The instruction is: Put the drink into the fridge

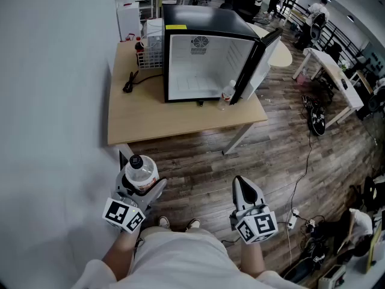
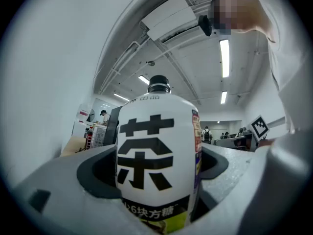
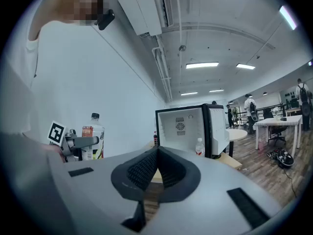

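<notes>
The drink is a clear bottle (image 1: 139,172) with a black cap and a white label bearing a large black character (image 2: 156,165). It stands upright between the jaws of my left gripper (image 1: 141,182), which is shut on it, low at the left over the wooden floor. My right gripper (image 1: 242,188) is held beside it at the right, shut with nothing in it; its ribbed pads (image 3: 144,169) meet at the tip. Ahead, the small black fridge (image 1: 204,53) stands on a light wooden table (image 1: 156,119). Its door (image 1: 258,56) swings open to the right and its white inside shows.
A small clear bottle (image 1: 227,93) stands at the foot of the open door. Left of the fridge are a white wire basket (image 1: 151,52), a red-capped bottle (image 1: 139,44) and a black cable (image 1: 131,80). White desks (image 1: 331,71) and floor cables (image 1: 293,220) lie right.
</notes>
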